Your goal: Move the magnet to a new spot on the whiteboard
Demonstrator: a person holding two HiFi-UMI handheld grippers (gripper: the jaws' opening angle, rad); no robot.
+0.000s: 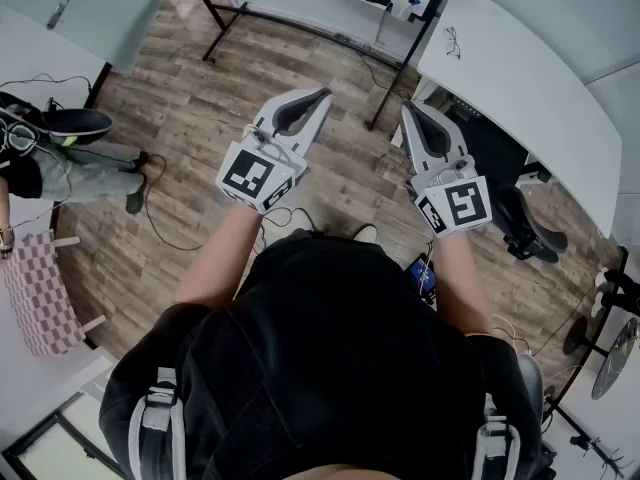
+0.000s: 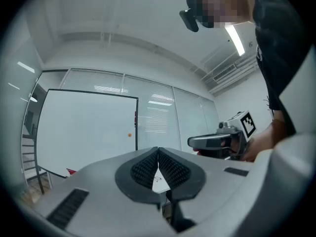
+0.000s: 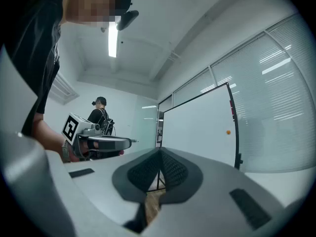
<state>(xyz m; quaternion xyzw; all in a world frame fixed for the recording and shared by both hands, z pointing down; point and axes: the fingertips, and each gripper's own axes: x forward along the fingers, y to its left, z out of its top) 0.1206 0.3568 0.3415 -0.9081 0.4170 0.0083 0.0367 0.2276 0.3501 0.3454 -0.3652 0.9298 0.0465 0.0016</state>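
Observation:
A small orange magnet (image 2: 129, 135) sticks near the right edge of the black-framed whiteboard (image 2: 84, 127), far ahead in the left gripper view. The right gripper view shows the same magnet (image 3: 227, 132) on the whiteboard (image 3: 197, 127), well off. My left gripper (image 2: 158, 151) is held level, its jaws meeting at the tips with nothing between them. My right gripper (image 3: 159, 152) is shut and empty too. In the head view both grippers, left (image 1: 322, 95) and right (image 1: 408, 108), hover side by side over the wood floor, away from the board.
A red piece (image 2: 136, 117) sits on the board's right frame. A white table (image 1: 520, 78) stands at the right, and black stand legs (image 1: 215, 13) ahead. One person sits at the left (image 1: 60, 158); another stands in the background (image 3: 100, 113). A checked seat (image 1: 40, 298) is at the near left.

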